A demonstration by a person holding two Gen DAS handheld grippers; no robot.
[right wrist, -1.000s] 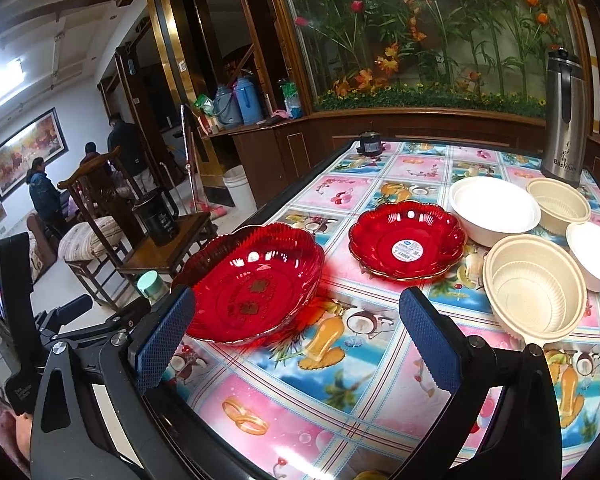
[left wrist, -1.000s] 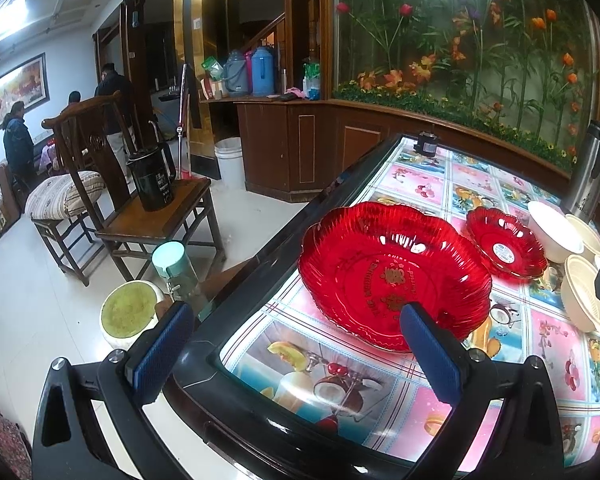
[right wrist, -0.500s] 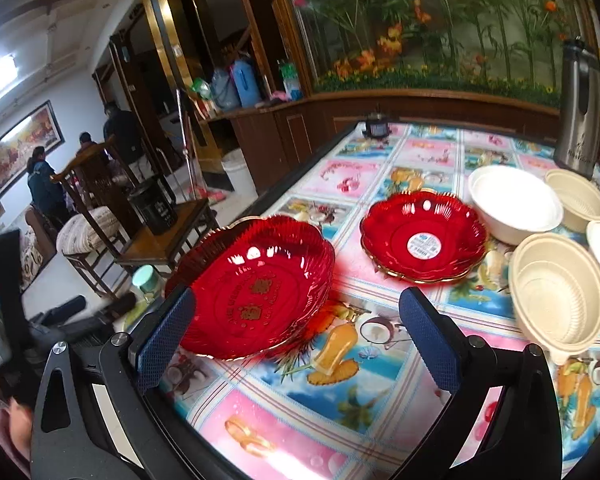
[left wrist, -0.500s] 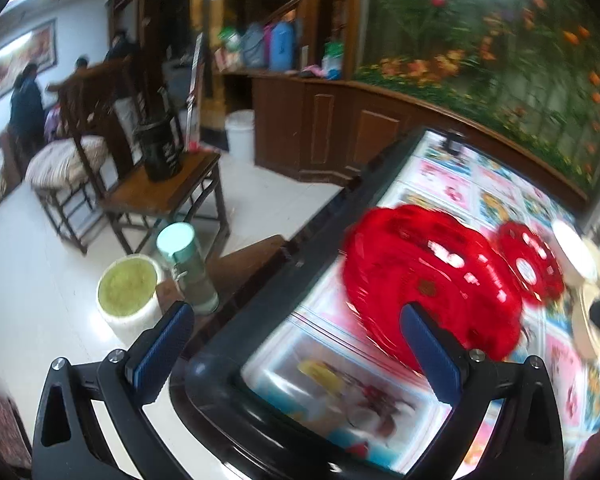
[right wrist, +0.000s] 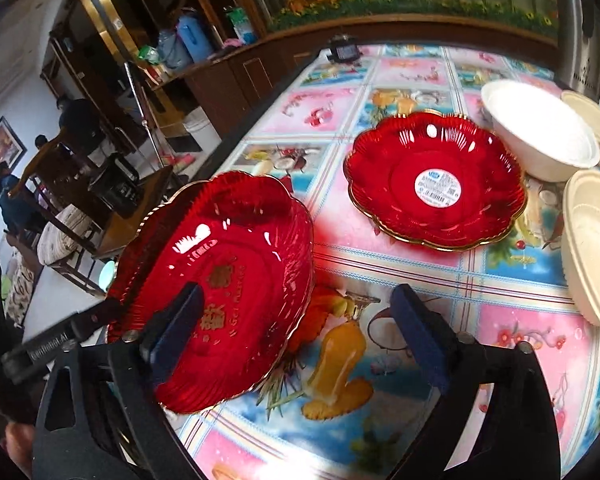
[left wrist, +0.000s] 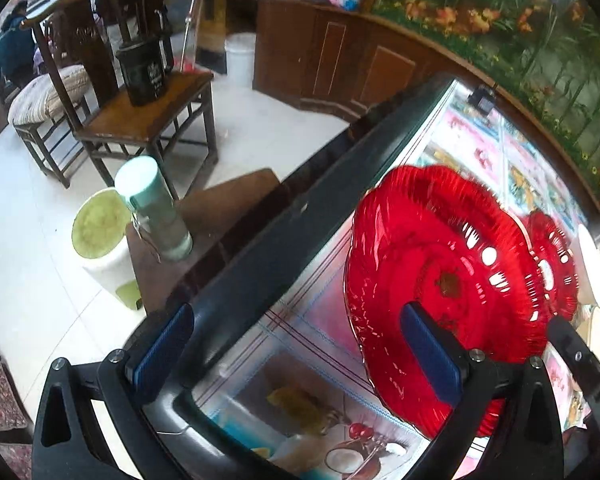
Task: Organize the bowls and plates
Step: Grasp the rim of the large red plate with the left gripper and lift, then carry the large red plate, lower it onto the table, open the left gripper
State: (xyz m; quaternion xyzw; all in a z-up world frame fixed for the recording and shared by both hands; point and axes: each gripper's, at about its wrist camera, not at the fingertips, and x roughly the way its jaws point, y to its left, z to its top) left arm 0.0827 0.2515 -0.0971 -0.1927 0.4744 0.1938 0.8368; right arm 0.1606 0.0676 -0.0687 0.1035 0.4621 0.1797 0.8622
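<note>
- the large red plate [right wrist: 220, 288] was seen resting at the table's [right wrist: 416, 76] left edge, near its near-left corner, with its rim reaching slightly past the dark edge trim.
- the right gripper [right wrist: 296, 332] was held low over the near part of the table; its jaws had just been closing a little but were still spread wide, gripping nothing.
- the near right rim of the large red plate lay between the two blue pads [right wrist: 418, 336] in the right wrist view; whether the left pad touched the plate could not be told.
- the left gripper [left wrist: 300, 356] was set over the near-left corner of the table, jaws wide apart and empty, with its right finger in front of the large red plate and its left finger beyond the table's edge.
- the small red plate [right wrist: 436, 180], marked by a white sticker at its centre, was placed further in, toward the middle of the table, apart from the large one.
- a white bowl [right wrist: 540, 136] stood just beyond the small red plate toward the far right; cream bowls [right wrist: 592, 248] were ranged along the right edge.
- a steel flask [right wrist: 580, 32] was seen at the far right corner, and a small dark pot [right wrist: 344, 50] at the far edge.
- a wooden chair [left wrist: 144, 116] stood on the floor, off the left edge.
</note>
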